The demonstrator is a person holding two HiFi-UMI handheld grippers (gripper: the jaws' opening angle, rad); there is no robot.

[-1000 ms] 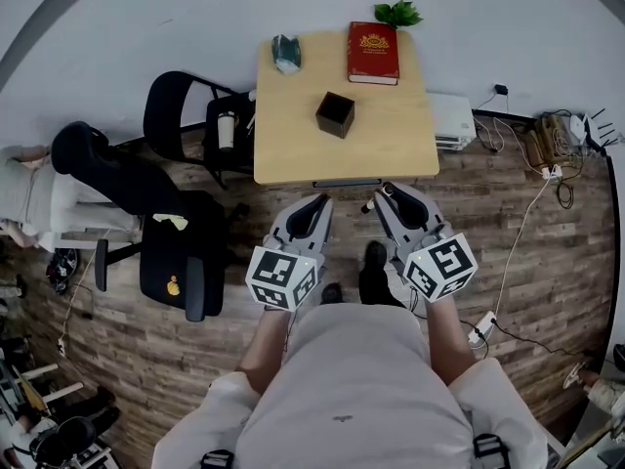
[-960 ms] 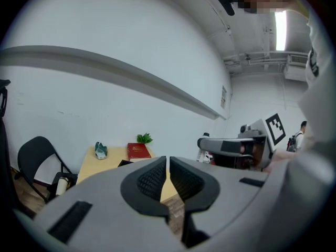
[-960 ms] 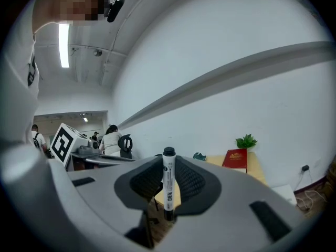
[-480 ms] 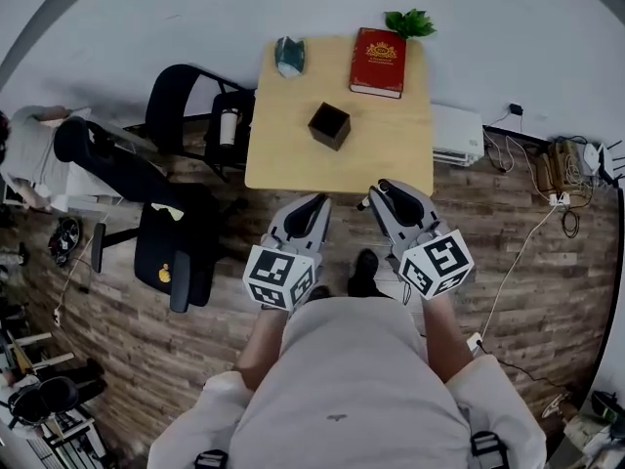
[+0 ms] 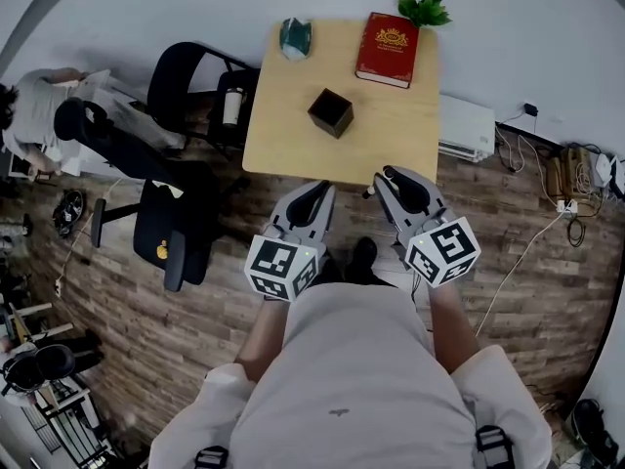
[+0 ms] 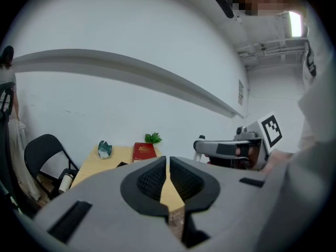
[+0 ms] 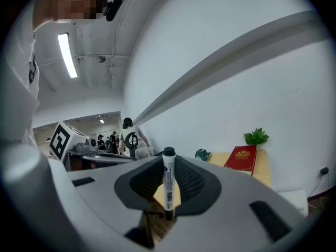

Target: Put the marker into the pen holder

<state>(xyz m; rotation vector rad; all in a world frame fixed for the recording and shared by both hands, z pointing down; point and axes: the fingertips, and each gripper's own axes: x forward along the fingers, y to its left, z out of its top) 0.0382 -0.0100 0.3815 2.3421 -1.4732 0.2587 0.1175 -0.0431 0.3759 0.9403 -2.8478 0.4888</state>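
A white marker with a black cap (image 7: pixel 168 185) stands upright between the pads of my right gripper (image 7: pixel 169 178), which is shut on it. From the head view its dark tip (image 5: pixel 369 191) pokes out beside my right gripper (image 5: pixel 388 178), just short of the table's near edge. The black square pen holder (image 5: pixel 332 112) stands in the middle of the wooden table (image 5: pixel 283 145), well beyond both grippers. My left gripper (image 5: pixel 317 193) hangs level with the right one; its jaws (image 6: pixel 168 161) are shut with nothing between them.
A red book (image 5: pixel 394 50), a green plant (image 5: pixel 424 11) and a teal object (image 5: pixel 295 37) sit at the table's far side. Black chairs (image 5: pixel 186 218) stand to the left, a white heater (image 5: pixel 469 130) and cables (image 5: pixel 571 169) to the right. A person (image 5: pixel 34 115) is at far left.
The table has shifted and tilted slightly in the head view. Both grippers keep the same pose before my body, the marker still held in the right one.
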